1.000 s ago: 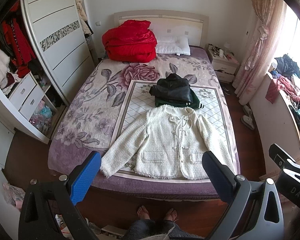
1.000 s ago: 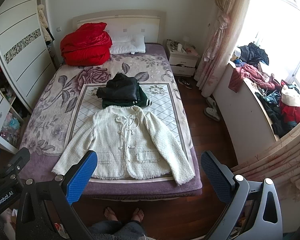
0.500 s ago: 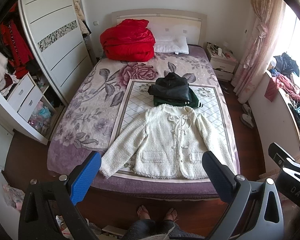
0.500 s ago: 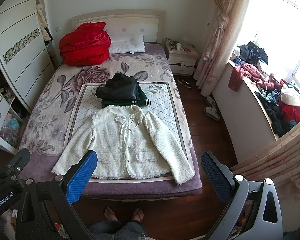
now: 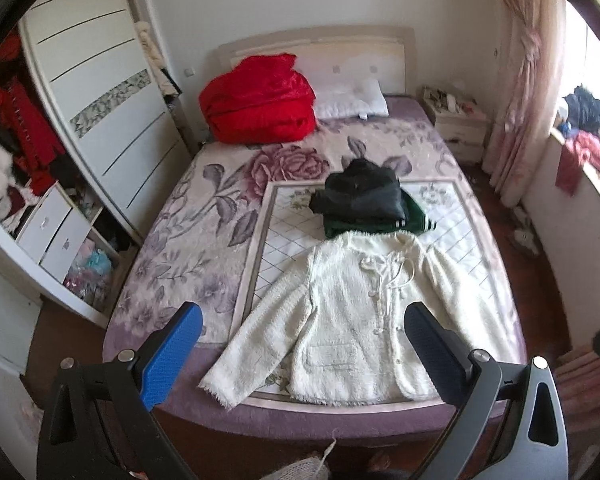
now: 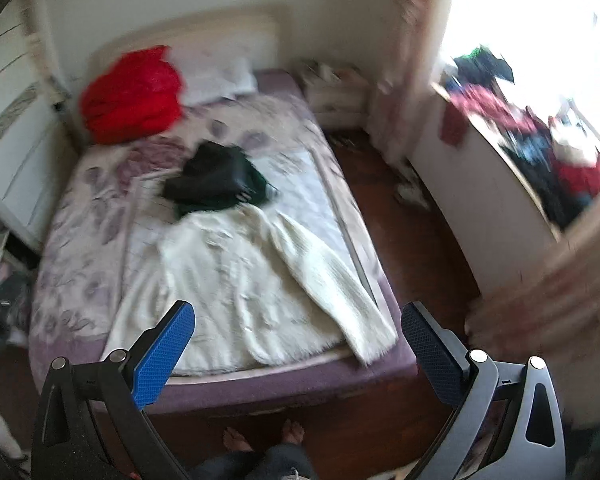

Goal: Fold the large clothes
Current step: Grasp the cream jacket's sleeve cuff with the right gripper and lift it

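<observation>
Left gripper (image 5: 302, 350): jaws spread wide, nothing between the blue pads, held in the air above the foot edge of the bed (image 5: 172, 256). Right gripper (image 6: 296, 350): same state, jaws wide apart and empty, also over the foot edge; its view is motion-blurred.

Just ahead of both grippers: cream jacket (image 5: 364, 312), laid flat, front side up, buttoned, collar toward the headboard, hem along the foot edge. Both sleeves angle outward and down; the left sleeve cuff lies ahead of the left gripper's blue pad, the right sleeve cuff (image 6: 374, 340) reaches the bed corner close to the right gripper's right finger. No pad touches the fabric.

Beyond the jacket collar, touching it: stack of folded clothes, black garment (image 5: 360, 196) on top of a green one (image 5: 414, 220) with white stripes.

Farther ahead, by the headboard: red quilt (image 5: 260, 100), bundled, to the left; white pillow (image 5: 350, 100) beside it.

Far left: wardrobe (image 5: 100, 92). Far right: nightstand (image 5: 458, 124), curtain (image 5: 528, 92), and a ledge with piled clothes (image 6: 540, 140).

Below the grippers: bare feet (image 6: 260, 436) on the wooden floor.
</observation>
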{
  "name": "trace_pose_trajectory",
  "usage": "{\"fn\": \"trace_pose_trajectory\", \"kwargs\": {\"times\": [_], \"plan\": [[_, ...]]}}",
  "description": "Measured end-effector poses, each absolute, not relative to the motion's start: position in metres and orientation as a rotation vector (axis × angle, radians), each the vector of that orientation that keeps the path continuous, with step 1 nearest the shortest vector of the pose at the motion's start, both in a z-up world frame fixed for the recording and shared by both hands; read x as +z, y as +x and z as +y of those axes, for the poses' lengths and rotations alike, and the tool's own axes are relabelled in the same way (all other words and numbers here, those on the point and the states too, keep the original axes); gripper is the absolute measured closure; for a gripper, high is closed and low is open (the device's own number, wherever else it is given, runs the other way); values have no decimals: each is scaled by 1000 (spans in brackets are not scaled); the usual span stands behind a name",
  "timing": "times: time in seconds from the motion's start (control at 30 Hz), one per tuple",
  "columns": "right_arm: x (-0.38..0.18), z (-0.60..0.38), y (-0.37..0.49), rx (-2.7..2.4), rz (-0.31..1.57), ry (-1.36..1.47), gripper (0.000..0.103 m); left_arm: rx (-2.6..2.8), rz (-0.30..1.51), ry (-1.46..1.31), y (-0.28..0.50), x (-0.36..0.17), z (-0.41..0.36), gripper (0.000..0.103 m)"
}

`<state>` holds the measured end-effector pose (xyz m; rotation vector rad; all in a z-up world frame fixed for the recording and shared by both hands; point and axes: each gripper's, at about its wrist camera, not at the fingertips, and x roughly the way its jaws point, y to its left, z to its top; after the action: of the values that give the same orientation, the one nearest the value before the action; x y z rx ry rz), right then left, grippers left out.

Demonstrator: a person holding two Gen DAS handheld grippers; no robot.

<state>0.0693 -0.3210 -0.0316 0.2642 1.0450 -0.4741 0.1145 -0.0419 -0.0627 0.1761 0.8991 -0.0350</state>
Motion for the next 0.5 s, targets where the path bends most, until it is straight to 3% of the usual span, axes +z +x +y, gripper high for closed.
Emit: {"fn": "trace_pose_trajectory", "kwargs": {"times": [0.07, 0.13, 0.5], "plan": [[-74, -356, 66, -527, 1079, 371, 2, -24, 933, 214, 129, -95, -57, 0], [-122, -391, 60, -584, 1122, 460, 14, -20, 975, 250, 145, -130, -77, 0], [-468, -585, 9, -829, 1302, 974, 13, -1, 1215, 379, 201, -336, -195, 0]]}}
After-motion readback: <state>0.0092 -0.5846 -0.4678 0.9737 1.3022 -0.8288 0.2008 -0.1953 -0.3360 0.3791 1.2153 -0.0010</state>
